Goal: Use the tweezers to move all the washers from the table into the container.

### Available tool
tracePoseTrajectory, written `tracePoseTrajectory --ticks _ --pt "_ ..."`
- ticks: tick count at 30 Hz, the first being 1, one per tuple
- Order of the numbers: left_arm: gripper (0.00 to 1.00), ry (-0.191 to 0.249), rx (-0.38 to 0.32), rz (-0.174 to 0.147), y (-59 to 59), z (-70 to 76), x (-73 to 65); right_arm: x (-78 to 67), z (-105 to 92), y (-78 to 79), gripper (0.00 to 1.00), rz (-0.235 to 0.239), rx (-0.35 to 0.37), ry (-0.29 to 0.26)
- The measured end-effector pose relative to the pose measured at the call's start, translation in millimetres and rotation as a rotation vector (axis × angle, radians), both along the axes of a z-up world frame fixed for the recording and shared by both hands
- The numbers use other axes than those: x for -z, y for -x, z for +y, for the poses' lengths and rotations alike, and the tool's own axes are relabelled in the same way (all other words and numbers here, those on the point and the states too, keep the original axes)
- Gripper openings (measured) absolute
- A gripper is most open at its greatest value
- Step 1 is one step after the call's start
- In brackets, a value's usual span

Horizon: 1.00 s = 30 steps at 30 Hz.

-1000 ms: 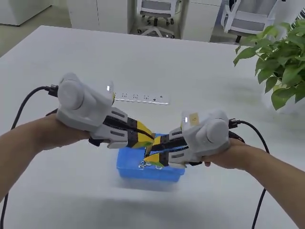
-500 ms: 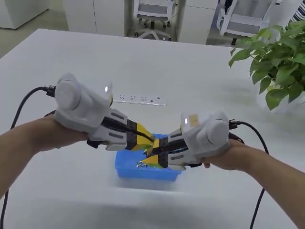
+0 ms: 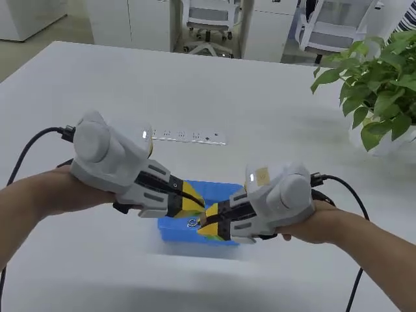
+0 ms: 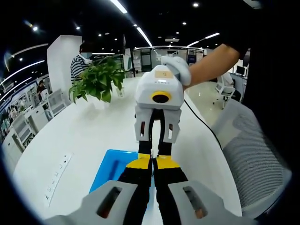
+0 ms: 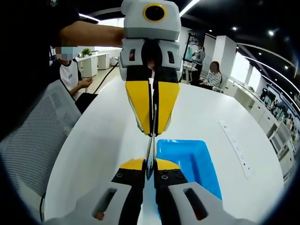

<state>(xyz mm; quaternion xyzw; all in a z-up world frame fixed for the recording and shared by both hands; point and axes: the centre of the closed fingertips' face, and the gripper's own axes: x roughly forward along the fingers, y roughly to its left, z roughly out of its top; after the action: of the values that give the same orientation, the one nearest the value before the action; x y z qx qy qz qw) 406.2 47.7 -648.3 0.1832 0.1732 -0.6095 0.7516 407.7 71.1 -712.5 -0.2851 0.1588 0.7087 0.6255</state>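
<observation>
Lower centre, over blue container (image 3: 222,190) | pinching tweezers (image 5: 150,140) with left gripper (image 3: 194,203) and right gripper (image 3: 207,225), tip to tip | step: likely settling tweezers grip | next: release one side cleanly

No text, number or brand can be read anywhere. The right gripper (image 3: 203,225) carries a small pale label (image 3: 262,177) on its white housing, but its print is too blurred to make out
</observation>
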Motion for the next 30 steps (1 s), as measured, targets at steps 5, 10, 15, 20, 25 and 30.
tracePoseTrajectory --ticks 5,10,15,20,25,30 --pt "0.05 -0.021 -0.003 0.002 7.3 4.1 7.3 4.7 -3.5 4.8 0.07 0.002 -0.006 0.018" --pt "0.04 -0.072 0.005 0.009 16.0 10.7 20.7 11.0 -7.5 12.1 0.07 0.001 -0.015 0.048" --pt "0.04 -0.111 0.01 0.016 22.3 14.0 32.1 18.5 -9.5 17.7 0.07 0.0 -0.021 0.069" --pt "0.04 -0.142 0.011 0.031 28.2 15.2 46.0 29.1 -12.1 23.1 0.07 0.001 -0.021 0.094" --pt "0.04 -0.178 0.017 0.041 32.9 15.3 58.7 40.4 -14.0 28.2 0.07 -0.001 -0.023 0.118" --pt "0.05 -0.194 0.0 0.057 33.2 19.0 76.3 50.8 -17.5 30.7 0.08 -0.018 -0.026 0.149"
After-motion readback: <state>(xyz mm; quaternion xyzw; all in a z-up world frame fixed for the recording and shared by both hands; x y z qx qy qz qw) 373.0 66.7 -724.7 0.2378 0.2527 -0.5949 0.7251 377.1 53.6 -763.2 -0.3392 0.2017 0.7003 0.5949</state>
